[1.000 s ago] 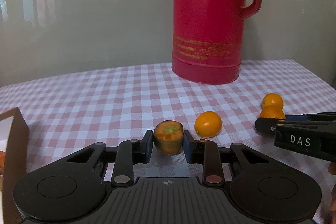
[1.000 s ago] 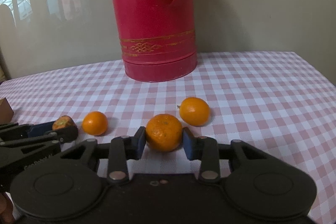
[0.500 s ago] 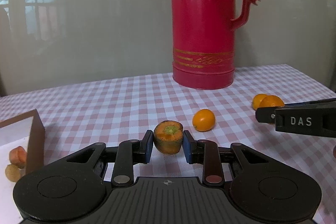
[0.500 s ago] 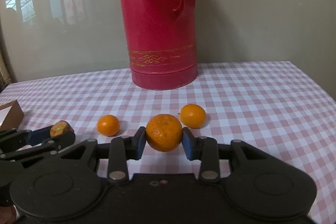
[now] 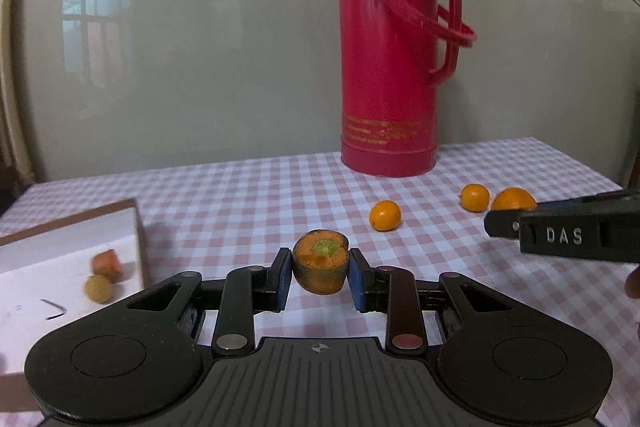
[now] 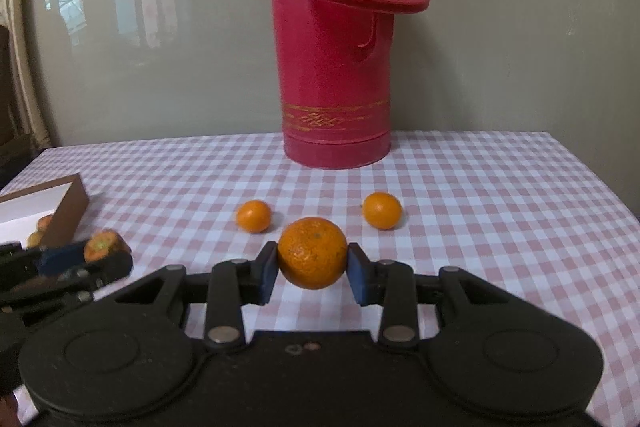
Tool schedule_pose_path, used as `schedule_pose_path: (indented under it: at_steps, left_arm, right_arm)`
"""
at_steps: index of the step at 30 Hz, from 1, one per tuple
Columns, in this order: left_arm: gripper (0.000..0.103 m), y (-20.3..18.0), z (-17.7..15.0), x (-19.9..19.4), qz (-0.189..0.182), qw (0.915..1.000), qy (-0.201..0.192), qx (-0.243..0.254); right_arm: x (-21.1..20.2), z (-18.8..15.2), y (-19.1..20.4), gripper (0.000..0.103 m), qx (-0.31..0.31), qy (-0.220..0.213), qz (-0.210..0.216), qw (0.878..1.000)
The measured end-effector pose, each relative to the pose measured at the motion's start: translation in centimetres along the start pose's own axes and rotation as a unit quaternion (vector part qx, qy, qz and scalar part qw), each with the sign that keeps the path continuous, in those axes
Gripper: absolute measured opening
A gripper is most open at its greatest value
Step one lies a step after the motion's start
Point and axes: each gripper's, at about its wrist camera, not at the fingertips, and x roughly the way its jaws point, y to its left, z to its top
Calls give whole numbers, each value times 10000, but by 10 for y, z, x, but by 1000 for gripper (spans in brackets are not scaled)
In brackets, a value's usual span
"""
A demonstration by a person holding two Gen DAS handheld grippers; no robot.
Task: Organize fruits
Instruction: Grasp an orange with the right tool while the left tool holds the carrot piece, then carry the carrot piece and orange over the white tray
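My left gripper [image 5: 319, 277] is shut on a short carrot stub [image 5: 320, 262] with a green-centred cut top, held above the checked cloth. My right gripper [image 6: 312, 269] is shut on a mandarin orange [image 6: 312, 251], also lifted off the table. Two small oranges lie on the cloth beyond it, one at the left [image 6: 253, 215] and one at the right [image 6: 382, 209]. A brown box with a white inside [image 5: 60, 247] sits at the left, holding a carrot piece [image 5: 107, 263] and a small yellowish fruit [image 5: 98, 288]. The right gripper's side, marked DAS, shows at the right of the left wrist view.
A tall red thermos flask [image 5: 394, 67] with a loose carrying handle stands at the back of the table against a grey-green wall. The pink-and-white checked tablecloth [image 6: 500, 227] runs to an edge at the right. The box's brown wall [image 6: 66, 211] stands at the left.
Both grippers have risen and drawn back from the flask while keeping their grips. The box with its two pieces has come into view at the left, and the loose oranges look farther off.
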Motion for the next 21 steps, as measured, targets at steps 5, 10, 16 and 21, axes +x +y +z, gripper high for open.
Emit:
schedule_pose_path:
  at_steps: [5, 10, 16, 21]
  left_arm:
    - [30, 13, -2, -28, 149, 9998, -137, -76]
    - [30, 27, -6, -53, 318, 9990, -268, -152]
    - [30, 50, -14, -69, 573, 9976, -300, -233]
    - [30, 68, -15, -82, 751, 9962, -385, -216]
  right_arm:
    - [-26, -7, 15, 28, -129, -89, 118, 9998]
    - [-47, -8, 40, 28, -327, -215, 397, 9984]
    - [-64, -8, 77, 28, -657, -361, 704, 9947]
    - [-69, -4, 104, 28, -792, -442, 905, 9918]
